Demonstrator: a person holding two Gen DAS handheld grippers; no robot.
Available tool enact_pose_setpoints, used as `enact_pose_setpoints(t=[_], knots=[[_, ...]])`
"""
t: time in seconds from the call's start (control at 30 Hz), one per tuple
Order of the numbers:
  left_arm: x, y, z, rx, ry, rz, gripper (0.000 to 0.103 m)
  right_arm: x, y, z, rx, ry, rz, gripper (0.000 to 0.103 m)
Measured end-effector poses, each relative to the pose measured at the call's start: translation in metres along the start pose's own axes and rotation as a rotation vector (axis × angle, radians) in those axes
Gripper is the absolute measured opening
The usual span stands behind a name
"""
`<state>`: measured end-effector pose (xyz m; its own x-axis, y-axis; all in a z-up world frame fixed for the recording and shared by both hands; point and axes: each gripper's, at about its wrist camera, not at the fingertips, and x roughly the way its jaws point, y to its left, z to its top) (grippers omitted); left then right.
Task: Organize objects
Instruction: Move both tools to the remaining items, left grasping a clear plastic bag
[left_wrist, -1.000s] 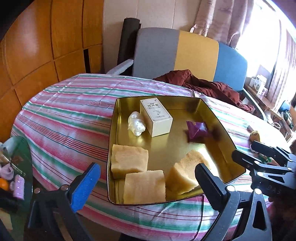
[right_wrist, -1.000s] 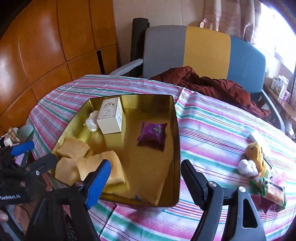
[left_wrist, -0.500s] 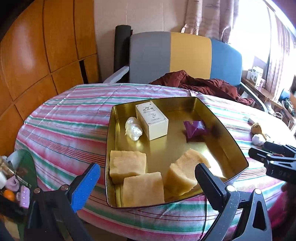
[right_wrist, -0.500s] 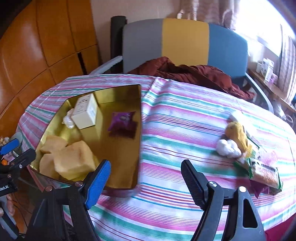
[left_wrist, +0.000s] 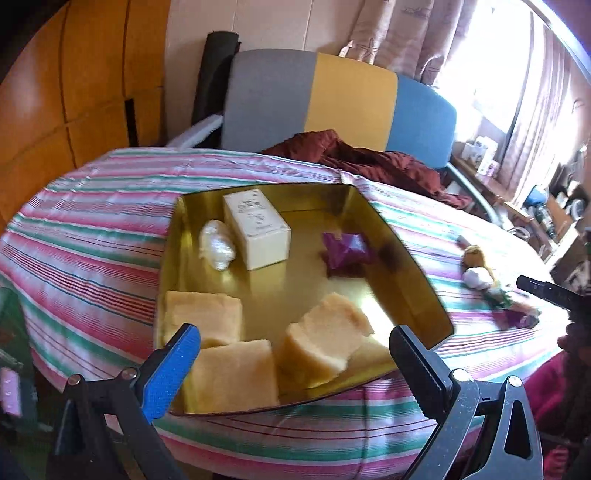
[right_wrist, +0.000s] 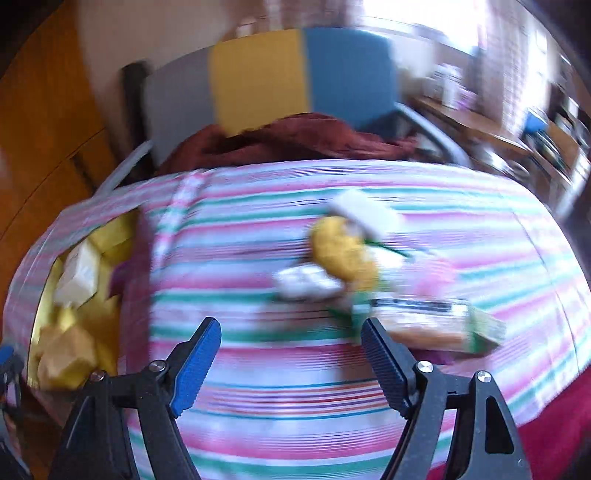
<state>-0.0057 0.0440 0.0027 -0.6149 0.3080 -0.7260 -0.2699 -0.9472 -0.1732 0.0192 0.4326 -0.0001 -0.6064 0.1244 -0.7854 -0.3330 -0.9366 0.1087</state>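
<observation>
A gold metal tray (left_wrist: 413, 266) sits on the striped tablecloth and holds a white box (left_wrist: 256, 227), a small clear-wrapped bundle (left_wrist: 217, 245), a purple packet (left_wrist: 345, 250) and three yellow sponge blocks (left_wrist: 203, 319). My left gripper (left_wrist: 291, 349) hovers open over the tray's near edge, empty. My right gripper (right_wrist: 290, 343) is open and empty above bare cloth, just short of a loose pile: a yellow lump (right_wrist: 341, 251), a white wrapped bundle (right_wrist: 306, 282) and a green-edged snack packet (right_wrist: 439, 326). That view is motion-blurred. The tray (right_wrist: 35, 317) lies at its far left.
A grey, yellow and blue chair (left_wrist: 332, 103) stands behind the table with a dark red garment (left_wrist: 354, 157) draped over it. Wooden wall panels (left_wrist: 74, 92) rise at the left. Cluttered shelves (left_wrist: 517, 177) run along the right by the window.
My right gripper has swung to the right, away from the tray and toward the pile of loose items, rolling as it went. The left gripper has barely shifted; nothing was picked up.
</observation>
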Motion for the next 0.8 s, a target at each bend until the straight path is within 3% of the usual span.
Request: enact_pose_setpoints(t=[0.23,0.37,0.57,0.8], knots=[[0.009,-0.013,0.007,0.003,0.05,-0.062,0.103,-0.002,-0.103,0.012,0.301,-0.051,-0.113,0.081],[0.014,-0.027,0.017,0.021,0.069,-0.092,0.103,-0.004,-0.143,0.005,0.481,-0.079,-0.082,0.081],[0.027,-0.068,0.033,0.094,0.089,-0.182,0.103,-0.014,-0.155,0.001,0.572,-0.153,-0.002,0.083],[0.052,-0.127,0.049,0.215,0.123,-0.258,0.103,-0.013,-0.156,0.0,0.578,-0.154,0.035,0.083]])
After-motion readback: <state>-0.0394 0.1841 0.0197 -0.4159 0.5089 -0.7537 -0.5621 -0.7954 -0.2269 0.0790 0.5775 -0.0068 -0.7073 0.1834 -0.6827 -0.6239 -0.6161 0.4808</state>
